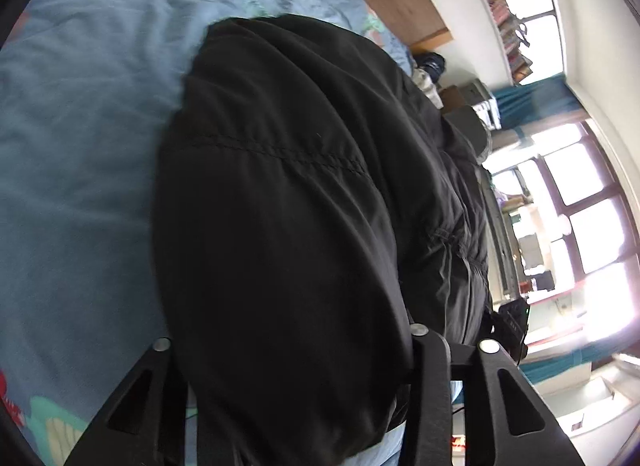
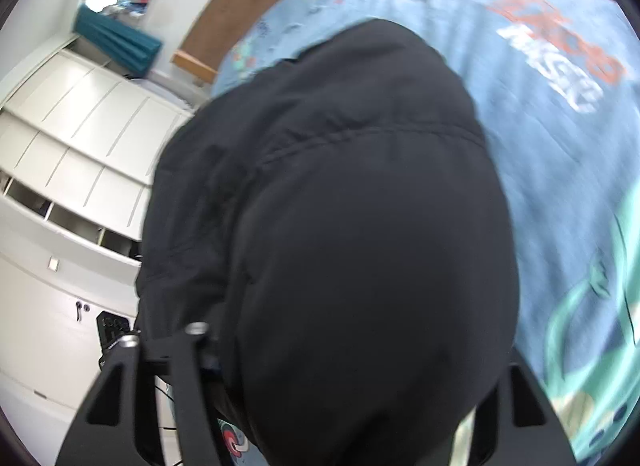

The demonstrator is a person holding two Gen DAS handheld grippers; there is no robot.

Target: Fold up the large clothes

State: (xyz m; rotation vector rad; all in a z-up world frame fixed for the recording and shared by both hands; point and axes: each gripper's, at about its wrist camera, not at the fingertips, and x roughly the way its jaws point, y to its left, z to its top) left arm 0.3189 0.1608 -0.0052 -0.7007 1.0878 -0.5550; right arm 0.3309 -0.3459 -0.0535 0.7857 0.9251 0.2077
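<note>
Garment: a bulky black jacket [image 1: 288, 205] lies on the bed [image 1: 80, 145], over its blue printed cover, and fills the middle of both wrist views.
Left gripper [image 1: 288, 350]: jaws stand apart with the jacket's near edge bulging between them; released, as far as the fingers show (their tips are buried in dark cloth).
Right gripper [image 2: 352, 350]: jaws stand wide on either side of the padded bulk; the fabric sits between them and does not look pinched.
Step in hand: judging by the doubled-over bulk, a fold has been laid down and the 2 grippers are letting go.
Doing it well: draw both grippers back together and low, so no finger snags the hem; then check the stitched seam [image 1: 280, 153] runs straight across before taking new corners.
Risk: puffy filling may spring the fold open.
</note>
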